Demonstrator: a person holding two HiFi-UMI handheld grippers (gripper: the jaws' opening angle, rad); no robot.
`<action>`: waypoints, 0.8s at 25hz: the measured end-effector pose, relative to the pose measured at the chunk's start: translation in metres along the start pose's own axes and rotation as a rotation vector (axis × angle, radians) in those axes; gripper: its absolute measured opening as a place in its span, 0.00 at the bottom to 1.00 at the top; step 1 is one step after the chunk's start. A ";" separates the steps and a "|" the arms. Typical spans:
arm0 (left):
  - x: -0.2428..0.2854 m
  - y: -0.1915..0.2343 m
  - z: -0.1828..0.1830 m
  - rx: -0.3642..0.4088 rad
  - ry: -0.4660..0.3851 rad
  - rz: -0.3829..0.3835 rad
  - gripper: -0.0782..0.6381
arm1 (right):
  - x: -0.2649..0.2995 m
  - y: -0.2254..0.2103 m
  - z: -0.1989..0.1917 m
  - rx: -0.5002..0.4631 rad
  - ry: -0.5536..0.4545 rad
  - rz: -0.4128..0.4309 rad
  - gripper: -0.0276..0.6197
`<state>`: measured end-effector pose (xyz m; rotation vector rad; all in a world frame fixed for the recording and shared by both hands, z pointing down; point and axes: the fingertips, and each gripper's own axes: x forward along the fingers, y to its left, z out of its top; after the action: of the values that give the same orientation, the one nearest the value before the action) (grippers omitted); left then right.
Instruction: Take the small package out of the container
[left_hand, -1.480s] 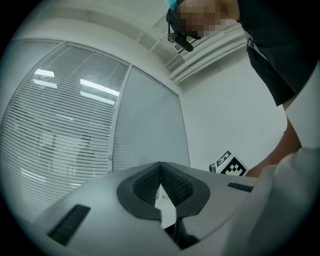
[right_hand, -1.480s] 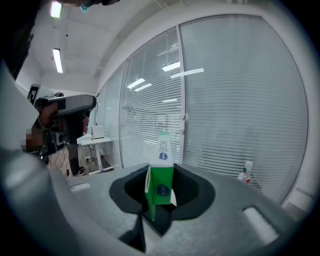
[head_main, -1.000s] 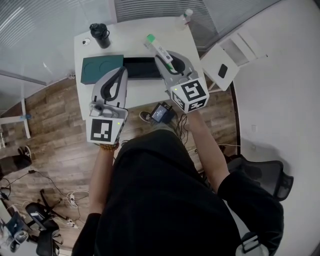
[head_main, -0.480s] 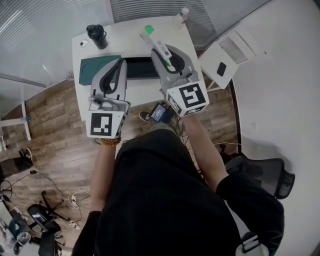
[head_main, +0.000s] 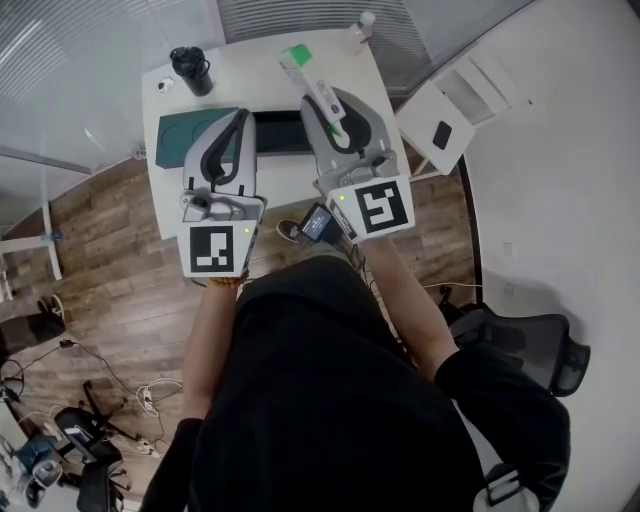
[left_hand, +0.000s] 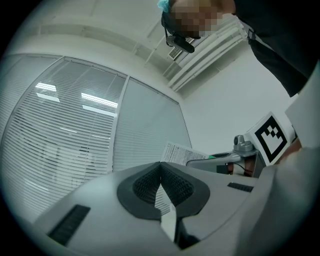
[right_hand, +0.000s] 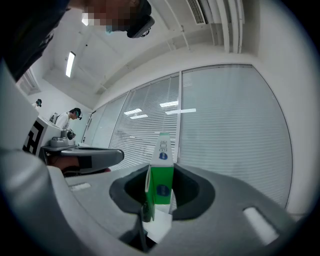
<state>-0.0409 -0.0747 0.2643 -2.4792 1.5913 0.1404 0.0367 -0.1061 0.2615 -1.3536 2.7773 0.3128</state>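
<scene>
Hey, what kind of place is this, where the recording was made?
Most likely an office or lab workspace: a white desk on a wood floor, a black office chair beside it, and glass partitions with slatted blinds under ceiling strip lights.

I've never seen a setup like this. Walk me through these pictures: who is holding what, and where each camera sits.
There is no robot here. A person holds a hand-held claw in each hand. The marker cubes are part of those tools. The top-down picture comes from a camera on the person's head. The other two come from cameras riding on each claw, looking along its jaws. Below is a white table with a dark open container, a teal flat piece beside it, a black bottle and a clear bottle. The right claw is closed on a green and white package, held up away from the container. The left claw is shut with nothing in it.
</scene>
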 end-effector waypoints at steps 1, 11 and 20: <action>-0.001 0.000 0.001 0.005 -0.006 0.010 0.11 | -0.002 0.001 0.000 -0.007 -0.004 -0.005 0.18; -0.003 -0.005 -0.012 -0.006 0.018 0.016 0.11 | -0.006 0.015 -0.011 -0.009 0.014 0.014 0.18; -0.002 -0.007 -0.029 -0.033 0.050 0.015 0.11 | -0.010 0.015 -0.030 -0.002 0.033 0.030 0.18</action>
<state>-0.0361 -0.0766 0.2937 -2.5150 1.6405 0.1086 0.0328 -0.0948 0.2951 -1.3315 2.8269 0.2964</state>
